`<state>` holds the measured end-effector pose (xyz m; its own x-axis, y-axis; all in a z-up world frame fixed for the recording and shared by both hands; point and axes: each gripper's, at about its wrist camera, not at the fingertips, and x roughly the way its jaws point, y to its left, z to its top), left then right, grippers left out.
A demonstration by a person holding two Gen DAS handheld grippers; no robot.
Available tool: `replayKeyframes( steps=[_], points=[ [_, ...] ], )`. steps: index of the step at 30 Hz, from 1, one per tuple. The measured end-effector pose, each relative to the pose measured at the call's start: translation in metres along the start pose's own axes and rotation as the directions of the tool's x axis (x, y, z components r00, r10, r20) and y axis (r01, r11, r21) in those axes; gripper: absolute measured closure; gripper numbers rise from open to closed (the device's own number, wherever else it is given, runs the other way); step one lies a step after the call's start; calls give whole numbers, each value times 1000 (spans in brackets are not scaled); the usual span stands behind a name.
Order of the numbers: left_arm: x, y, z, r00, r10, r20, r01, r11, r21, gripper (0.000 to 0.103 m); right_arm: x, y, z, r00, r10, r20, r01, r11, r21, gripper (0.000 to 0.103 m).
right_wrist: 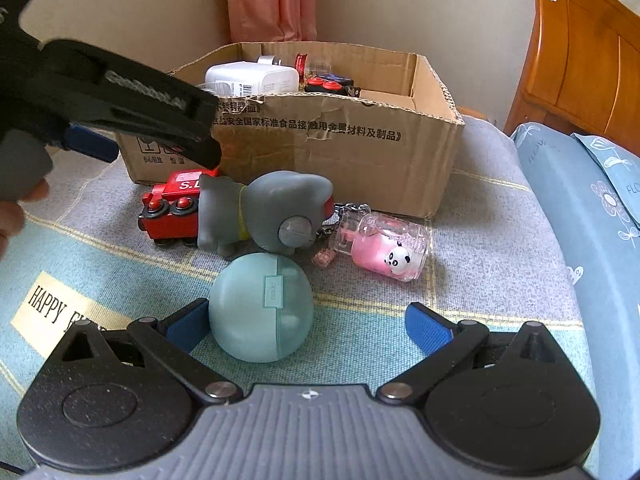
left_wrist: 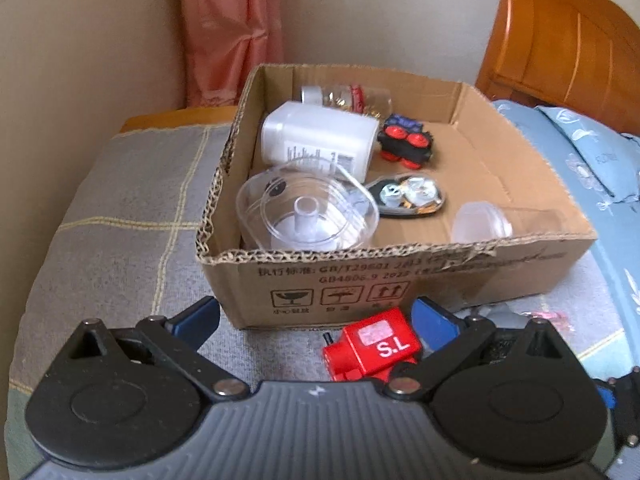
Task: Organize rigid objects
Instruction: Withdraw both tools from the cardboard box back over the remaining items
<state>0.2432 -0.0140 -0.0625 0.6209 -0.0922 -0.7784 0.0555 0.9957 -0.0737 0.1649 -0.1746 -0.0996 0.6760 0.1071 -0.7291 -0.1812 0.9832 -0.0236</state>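
Observation:
My left gripper (left_wrist: 315, 320) is open, low over the bedspread in front of a cardboard box (left_wrist: 400, 276). A red toy train (left_wrist: 372, 344) marked "S.L" lies between its blue pads, close to the right one, and nothing is squeezed. My right gripper (right_wrist: 308, 326) is open too. A teal round case (right_wrist: 260, 308) lies between its fingers, against the left pad (right_wrist: 188, 328). Beyond it lie a grey elephant toy (right_wrist: 264, 212), the red train (right_wrist: 172, 212) and a pink panda keychain (right_wrist: 384, 248). The box holds a white bottle (left_wrist: 320, 140), a clear round container (left_wrist: 308, 212) and a black toy car (left_wrist: 404, 144).
The box (right_wrist: 340, 140) sits on a grey checked bedspread (left_wrist: 120, 220). The left tool's black arm (right_wrist: 132, 92) and a hand (right_wrist: 16, 208) fill the right wrist view's upper left. A blue pillow (right_wrist: 592, 208) and a wooden headboard (right_wrist: 580, 60) lie right; a wall and pink curtain (left_wrist: 232, 40) stand behind.

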Motion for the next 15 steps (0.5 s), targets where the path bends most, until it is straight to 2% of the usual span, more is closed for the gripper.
replayKeyframes(
  steps=[5, 13, 15],
  points=[
    [0, 7, -6, 999, 34, 7, -34, 998, -50, 1, 0, -1, 0, 1000, 0, -3, 0, 1000, 0, 0],
    [-16, 30, -19, 991, 131, 18, -131, 991, -30, 1, -1, -1, -1, 1000, 7, -10, -7, 1000, -7, 0],
    [-21, 33, -20, 991, 131, 25, -130, 991, -40, 1, -1, -1, -1, 1000, 6, -9, -6, 1000, -6, 0]
  ],
)
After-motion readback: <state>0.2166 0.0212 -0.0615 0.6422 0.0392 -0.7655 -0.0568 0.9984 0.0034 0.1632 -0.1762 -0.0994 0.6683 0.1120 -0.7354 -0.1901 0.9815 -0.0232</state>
